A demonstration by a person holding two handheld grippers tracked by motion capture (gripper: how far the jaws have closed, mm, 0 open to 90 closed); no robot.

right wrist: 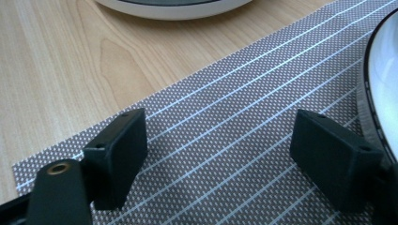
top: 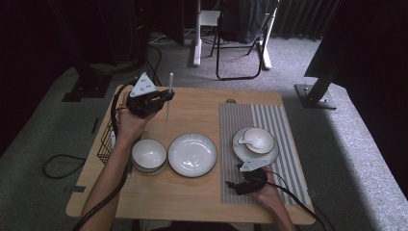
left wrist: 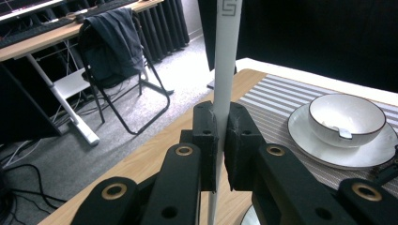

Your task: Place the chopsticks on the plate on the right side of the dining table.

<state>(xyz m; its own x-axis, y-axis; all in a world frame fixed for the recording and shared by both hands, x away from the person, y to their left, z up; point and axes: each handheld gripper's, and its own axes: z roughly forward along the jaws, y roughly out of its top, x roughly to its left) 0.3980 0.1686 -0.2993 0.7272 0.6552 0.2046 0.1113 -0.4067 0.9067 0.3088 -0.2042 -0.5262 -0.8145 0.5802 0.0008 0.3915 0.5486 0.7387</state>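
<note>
chopstick (left wrist: pixel 227 61), white and upright, sits pinched in my left gripper (left wrist: pixel 220 136) above the table's (top: pixel 202 115) far left, lifted for setting by the plate (top: pixel 192 154), while my right gripper (right wrist: pixel 218 154) rests open and empty on the striped placemat (right wrist: pixel 225 122).

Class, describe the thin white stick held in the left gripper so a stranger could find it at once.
Start at the wooden table and go to its far left corner, where the left gripper is raised. Clamped upright between its black jaws is the stick: long, slim and white, unlike the round dishes nearer the person.
</note>
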